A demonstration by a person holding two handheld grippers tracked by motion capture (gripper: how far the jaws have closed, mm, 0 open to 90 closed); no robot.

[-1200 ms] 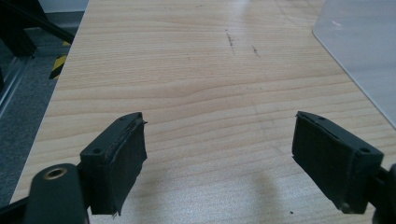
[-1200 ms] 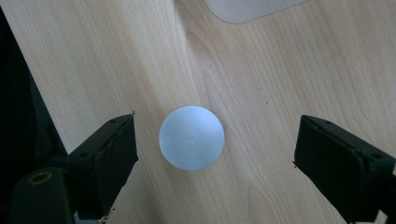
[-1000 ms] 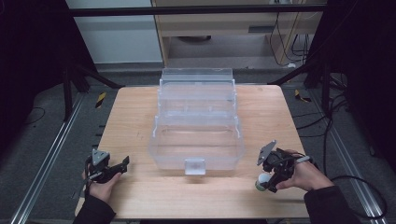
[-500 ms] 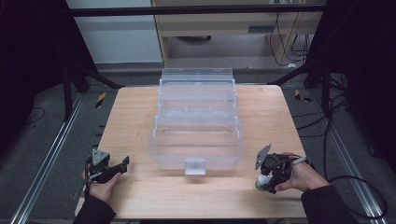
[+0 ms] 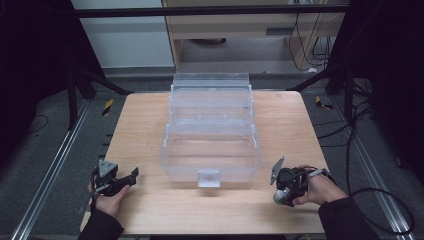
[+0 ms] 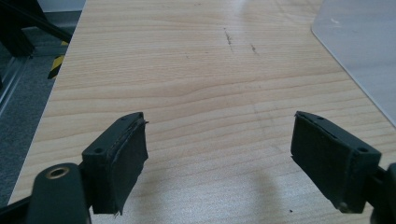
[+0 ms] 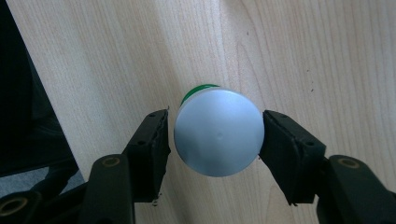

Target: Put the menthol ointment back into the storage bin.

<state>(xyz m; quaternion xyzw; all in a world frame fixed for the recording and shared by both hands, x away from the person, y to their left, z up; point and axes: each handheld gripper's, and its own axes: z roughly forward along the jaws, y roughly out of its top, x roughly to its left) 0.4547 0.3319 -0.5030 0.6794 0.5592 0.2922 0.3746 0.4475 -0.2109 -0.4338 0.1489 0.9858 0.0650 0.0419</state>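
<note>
Wooden table (image 5: 150, 120), pale grain, with a clear plastic box (image 5: 211, 135) standing in the middle, tiers stepped back toward the far edge and a small latch at its near face.

Left gripper (image 6: 217, 154) low over bare wood at the near left corner, held in a hand (image 5: 111, 200); jaws spread wide with nothing between them. A corner of the clear box (image 6: 359, 42) visible at upper right in the left gripper view, well apart from the jaws.

Right gripper (image 7: 215, 140) at the near right of the table, held in the other hand (image 5: 320, 189), pointed down at the wood. Between its jaws a small round container with a grey cap (image 7: 218, 132) and a sliver of green showing behind the cap. Right pad pressed against the cap's rim; left pad just beside it, perhaps a hair of gap, hard to tell from this angle. Looks grasped, or very nearly so. Same container seen in the high view as a pale spot (image 5: 280, 196) under the gripper, near the table's front edge and apart from the box.
</note>
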